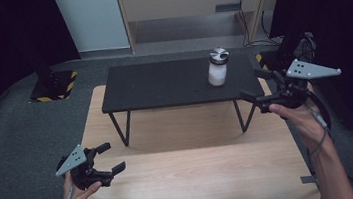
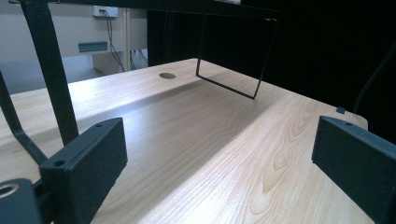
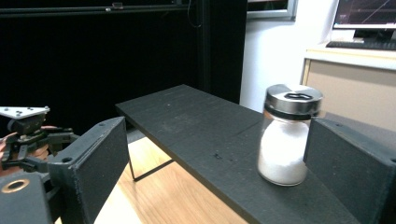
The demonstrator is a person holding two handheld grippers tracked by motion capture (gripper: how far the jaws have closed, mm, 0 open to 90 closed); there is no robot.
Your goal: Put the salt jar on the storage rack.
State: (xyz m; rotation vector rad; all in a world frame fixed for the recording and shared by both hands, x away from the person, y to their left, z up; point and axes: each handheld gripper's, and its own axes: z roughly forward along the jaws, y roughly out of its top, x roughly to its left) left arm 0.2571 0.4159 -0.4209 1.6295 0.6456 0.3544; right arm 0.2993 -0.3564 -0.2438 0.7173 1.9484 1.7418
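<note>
The right gripper (image 1: pixel 252 85) is hanging off the right end of the black shelf (image 1: pixel 162 83), its jaws standing spread with nothing between them. In the right gripper view the glass jar (image 3: pixel 288 135) is sitting ahead of the jaws, nearer the right-hand one, not yet between the pads and not touched. That wide spread is probably being kept so the jaws can pass either side of the jar's body, which is why the gripper is pointing level along the shelf top rather than down at it.

The left gripper (image 1: pixel 111 158) is hovering well in front of the shelf, low over the wooden table (image 1: pixel 194 183), its jaws also spread and holding nothing. It is likely waiting there, out of the way.

The jar is standing upright on the shelf, near its right end, half filled with a white powder and closed by a metal shaker lid (image 1: pixel 219 55). The shelf itself is resting on thin wire legs (image 1: pixel 120 128) on the wooden table, so the jar is raised above the table top; a sideways approach seems the natural way to take it.
</note>
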